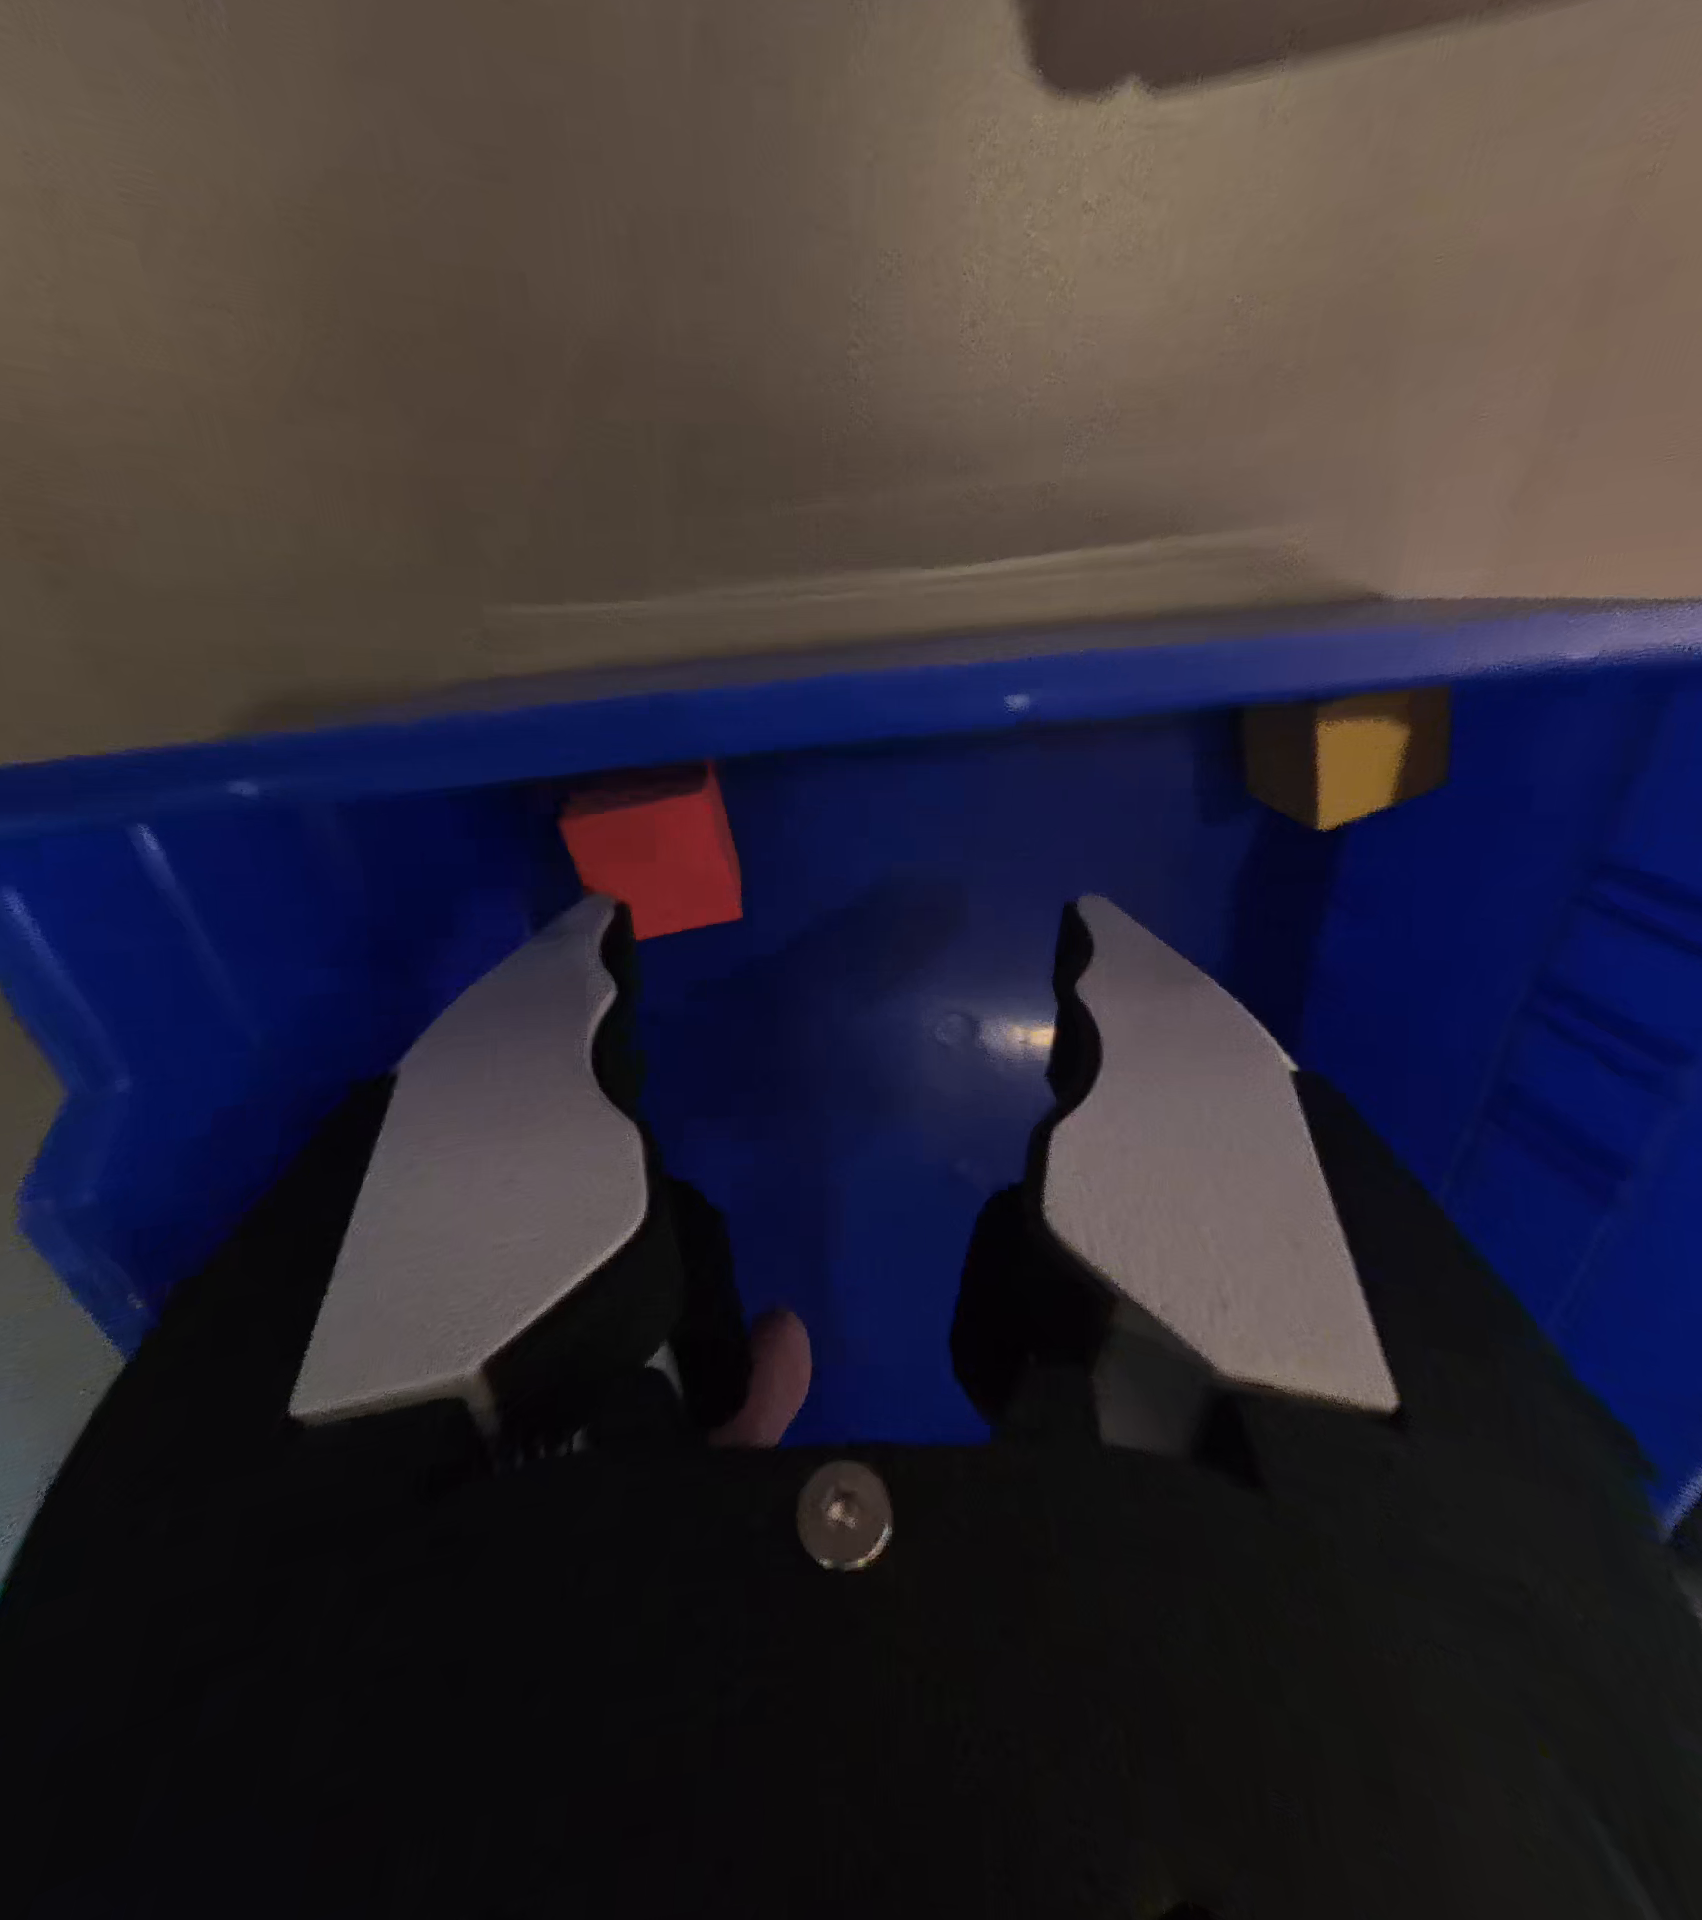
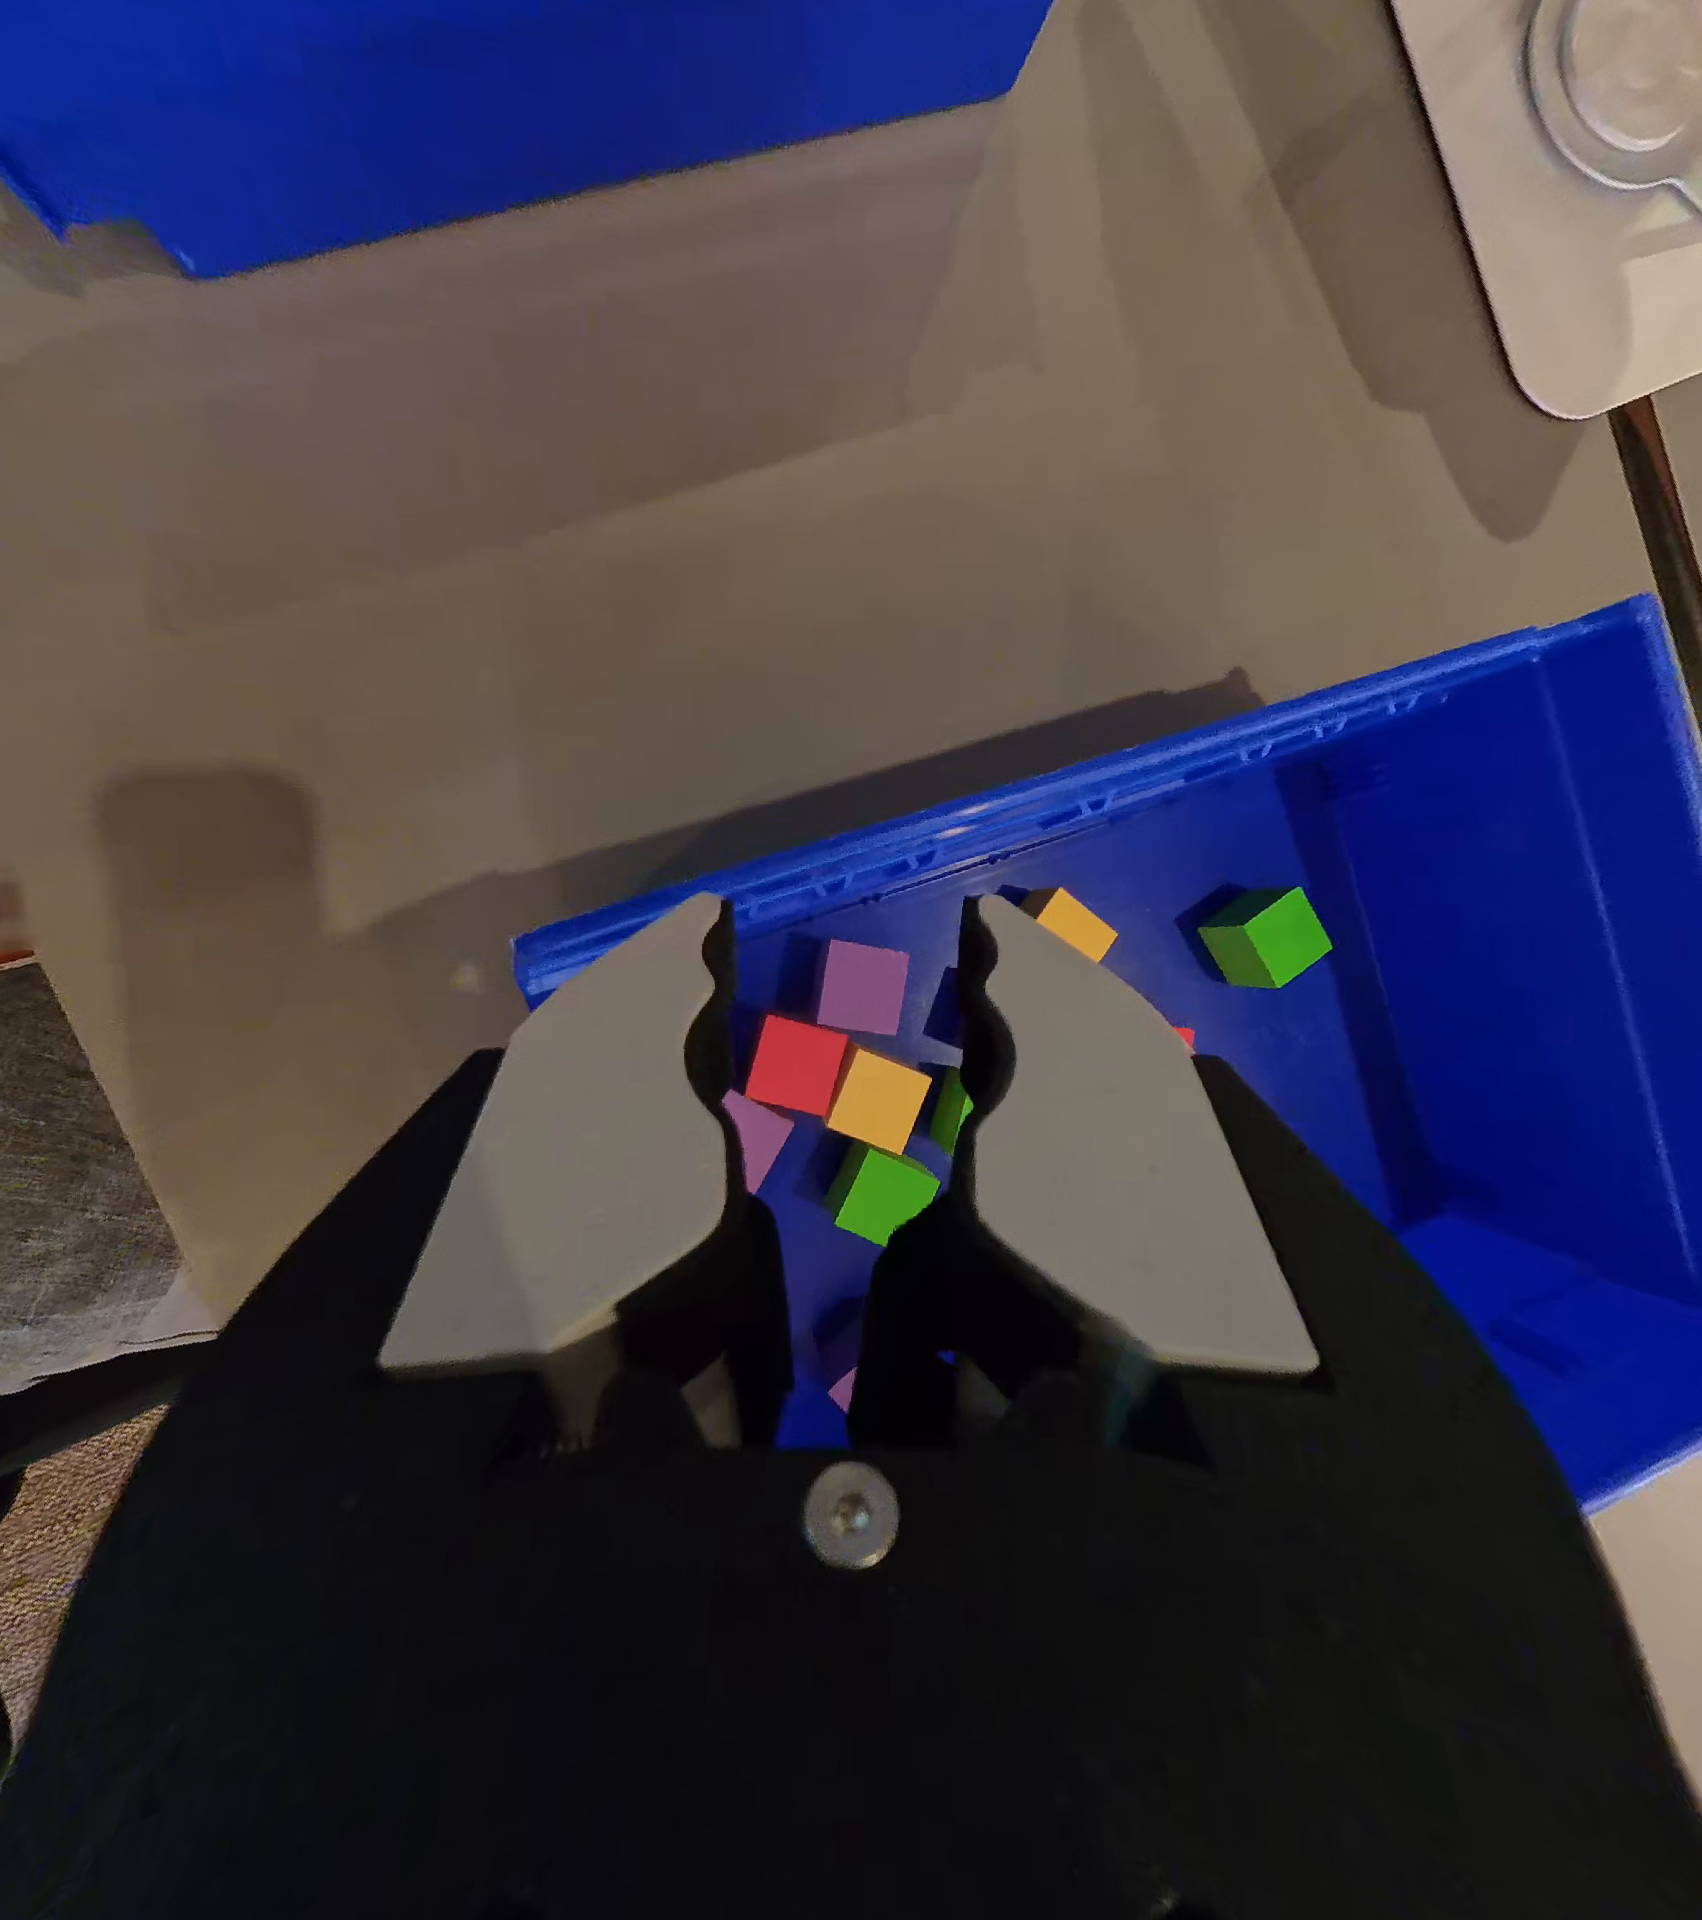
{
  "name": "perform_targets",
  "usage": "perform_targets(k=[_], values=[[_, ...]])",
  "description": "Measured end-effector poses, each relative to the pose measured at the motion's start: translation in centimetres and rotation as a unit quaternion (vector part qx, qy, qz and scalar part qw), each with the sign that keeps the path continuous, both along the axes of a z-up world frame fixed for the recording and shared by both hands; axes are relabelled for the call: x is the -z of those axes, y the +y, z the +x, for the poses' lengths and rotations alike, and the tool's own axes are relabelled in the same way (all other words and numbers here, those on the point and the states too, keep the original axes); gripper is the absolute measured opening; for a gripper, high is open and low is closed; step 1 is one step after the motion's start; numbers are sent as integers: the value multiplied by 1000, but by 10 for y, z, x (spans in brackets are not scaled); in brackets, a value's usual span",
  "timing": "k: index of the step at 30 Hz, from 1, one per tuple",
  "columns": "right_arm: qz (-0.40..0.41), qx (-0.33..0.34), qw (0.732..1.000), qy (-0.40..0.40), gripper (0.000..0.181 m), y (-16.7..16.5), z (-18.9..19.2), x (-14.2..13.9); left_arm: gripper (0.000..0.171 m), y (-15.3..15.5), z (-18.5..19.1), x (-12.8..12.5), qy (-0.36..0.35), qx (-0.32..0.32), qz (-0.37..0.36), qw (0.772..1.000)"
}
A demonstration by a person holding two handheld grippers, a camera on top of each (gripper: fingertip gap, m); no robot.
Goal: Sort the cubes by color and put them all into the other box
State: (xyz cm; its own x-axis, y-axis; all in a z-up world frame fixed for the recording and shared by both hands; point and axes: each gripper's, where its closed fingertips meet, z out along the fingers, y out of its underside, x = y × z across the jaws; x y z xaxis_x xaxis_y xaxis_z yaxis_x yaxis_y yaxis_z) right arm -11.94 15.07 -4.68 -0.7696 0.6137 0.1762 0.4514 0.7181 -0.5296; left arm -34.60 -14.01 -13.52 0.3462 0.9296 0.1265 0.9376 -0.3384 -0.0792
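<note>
Blue bin [image 2: 1512, 935]: right gripper [image 2: 845, 914] fingers parted, hiding cubes; left gripper [image 1: 839, 914] fingers parted, empty, view blurred.

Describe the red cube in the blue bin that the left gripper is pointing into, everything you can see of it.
The red cube is a small, matte, solid-coloured block, probably painted wood or plastic. It sits on the floor of the blue bin, against or very near the far wall, turned slightly so a darker top face and one brighter side face show. The left gripper is open; its left finger's tip overlaps the cube's lower corner, but contact cannot be told. A yellow cube lies apart, to the right.
</note>
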Motion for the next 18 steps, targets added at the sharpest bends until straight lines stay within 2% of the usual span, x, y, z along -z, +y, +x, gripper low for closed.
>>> perform_targets(k=[6,12,16,18], values=[[5,-6,1000,-1,41,-6,-1,-1,79,-11,-1,-1,14,2,-48,999],[9,-9,1000,-4,41,-7,1,2,81,-16,-5,9,6,-12,-72,997],[8,-10,1000,-2,41,-6,3,2,63,-19,-13,12,23,-14,-100,995],[6,-11,1000,2,41,-5,4,1,61,-24,-13,19,25,-17,-117,993]])
